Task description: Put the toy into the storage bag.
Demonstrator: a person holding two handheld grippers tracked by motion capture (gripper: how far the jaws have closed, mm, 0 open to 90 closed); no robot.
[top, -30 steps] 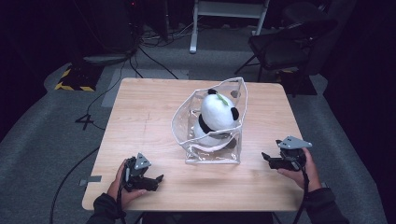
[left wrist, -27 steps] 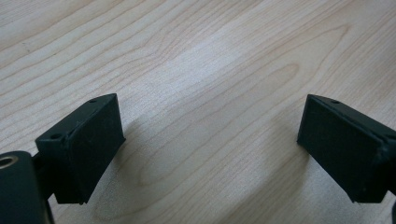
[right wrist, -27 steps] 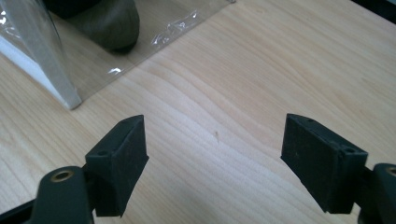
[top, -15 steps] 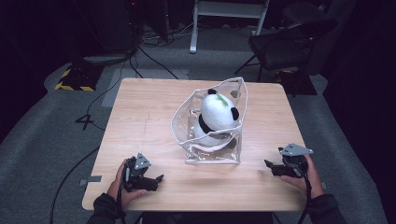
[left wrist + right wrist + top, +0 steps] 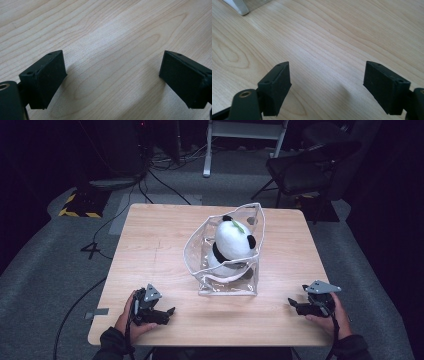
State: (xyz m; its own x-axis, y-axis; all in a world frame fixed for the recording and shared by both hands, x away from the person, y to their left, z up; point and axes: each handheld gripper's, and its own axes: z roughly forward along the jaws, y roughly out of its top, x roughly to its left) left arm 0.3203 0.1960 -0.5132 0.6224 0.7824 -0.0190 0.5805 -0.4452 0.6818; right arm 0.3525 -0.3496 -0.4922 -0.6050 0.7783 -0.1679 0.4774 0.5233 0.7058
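Bench [image 5: 150, 240] of pale wood, carrying 1 clear bag [image 5: 227, 285] at its middle, mouth up and gaping, stood upright. Inside, sitting against the far wall, 1 panda plush [image 5: 231, 242], long axis running near-vertical, head toward the mouth.

Left claw [image 5: 167, 314] resting low on the near edge, jaws wide, nothing between them but bare wood [image 5: 107, 62]. Bag ahead and off to the right of it, well apart.

Right claw [image 5: 295, 306] also wide and empty, pointed leftward across the near edge. Bag corner [image 5: 238, 7] just ahead of its jaws and off to one side, nearer than for the left claw. Likely first reach, judged from that: right claw to the bag's near-right corner, left following to steady the rim.
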